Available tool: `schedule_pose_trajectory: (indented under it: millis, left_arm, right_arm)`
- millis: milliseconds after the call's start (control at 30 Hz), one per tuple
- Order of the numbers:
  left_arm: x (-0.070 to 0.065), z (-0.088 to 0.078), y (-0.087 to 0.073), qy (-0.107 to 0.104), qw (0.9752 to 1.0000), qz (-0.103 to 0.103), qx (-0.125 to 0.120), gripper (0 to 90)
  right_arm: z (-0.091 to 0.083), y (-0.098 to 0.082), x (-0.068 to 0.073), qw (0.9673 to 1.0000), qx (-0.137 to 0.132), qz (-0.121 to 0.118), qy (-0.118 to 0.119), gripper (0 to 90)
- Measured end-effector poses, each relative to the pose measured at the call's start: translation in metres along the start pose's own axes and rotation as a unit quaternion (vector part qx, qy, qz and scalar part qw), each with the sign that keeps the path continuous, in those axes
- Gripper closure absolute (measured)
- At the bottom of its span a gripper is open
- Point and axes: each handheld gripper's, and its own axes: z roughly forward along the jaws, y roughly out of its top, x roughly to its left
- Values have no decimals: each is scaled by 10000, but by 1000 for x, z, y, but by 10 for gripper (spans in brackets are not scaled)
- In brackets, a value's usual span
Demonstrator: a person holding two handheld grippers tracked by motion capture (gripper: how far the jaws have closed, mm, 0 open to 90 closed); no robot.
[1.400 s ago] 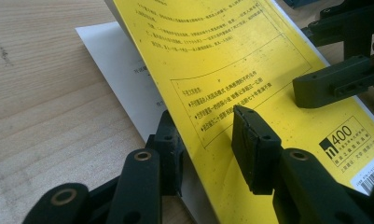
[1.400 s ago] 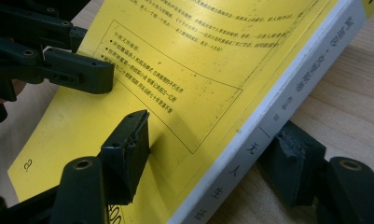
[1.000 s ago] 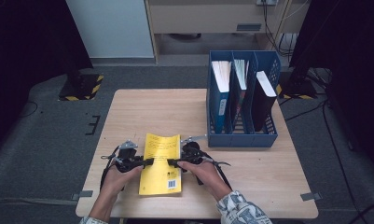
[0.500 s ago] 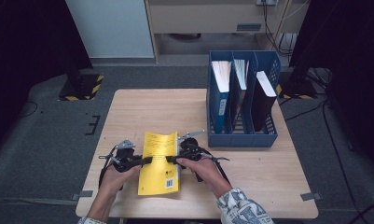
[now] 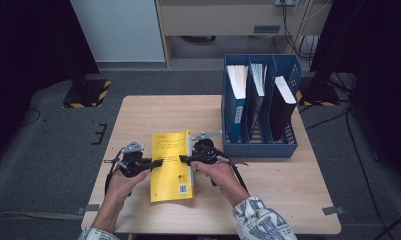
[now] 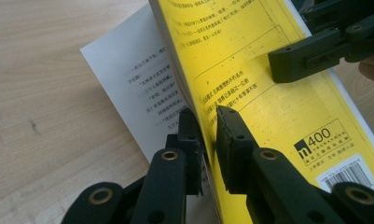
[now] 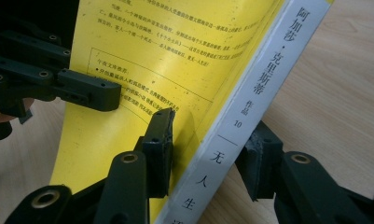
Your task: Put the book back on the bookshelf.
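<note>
A yellow paperback (image 5: 170, 165) hangs just above the wooden table (image 5: 288, 200), held between my two grippers. My left gripper (image 5: 158, 162) is shut on the book's left edge; in the left gripper view its jaws (image 6: 208, 119) pinch the yellow cover (image 6: 250, 60) and some pages, and a white page (image 6: 128, 79) droops beneath. My right gripper (image 5: 183, 159) grips the spine side. Its jaws (image 7: 211, 123) have just been closing, one on the cover (image 7: 142, 51), one under the white spine (image 7: 268, 60).
A blue file holder (image 5: 258, 145) stands at the table's right rear, with books upright in its three slots. Bare wood lies to the left and behind the book. The table's front edge is close below my hands.
Both hands have lifted the book a little off the table. The right gripper's jaws have closed in on the spine side.
</note>
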Motion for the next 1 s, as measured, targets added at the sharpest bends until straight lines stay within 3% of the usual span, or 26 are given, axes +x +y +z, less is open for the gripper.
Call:
schedule_pose_trajectory:
  millis: [133,367,633,900,1000]
  left_arm:
    - [-2,-3,1,-33,9999,111,-106,813]
    - [-2,-5,5,-63,9997,124,-184,823]
    - [-2,-11,11,-81,9993,191,-306,830]
    - [-3,-13,15,-105,9988,275,-381,837]
    - [-3,-13,17,-94,9987,277,-411,837]
  right_arm:
    - [-8,5,2,10000,18,-48,48,597]
    - [-11,10,3,9999,47,-103,68,586]
    - [-17,20,8,9992,-165,-357,-51,619]
    - [-21,33,8,9989,4,-434,165,543]
    - [-20,35,6,9985,17,-535,95,607]
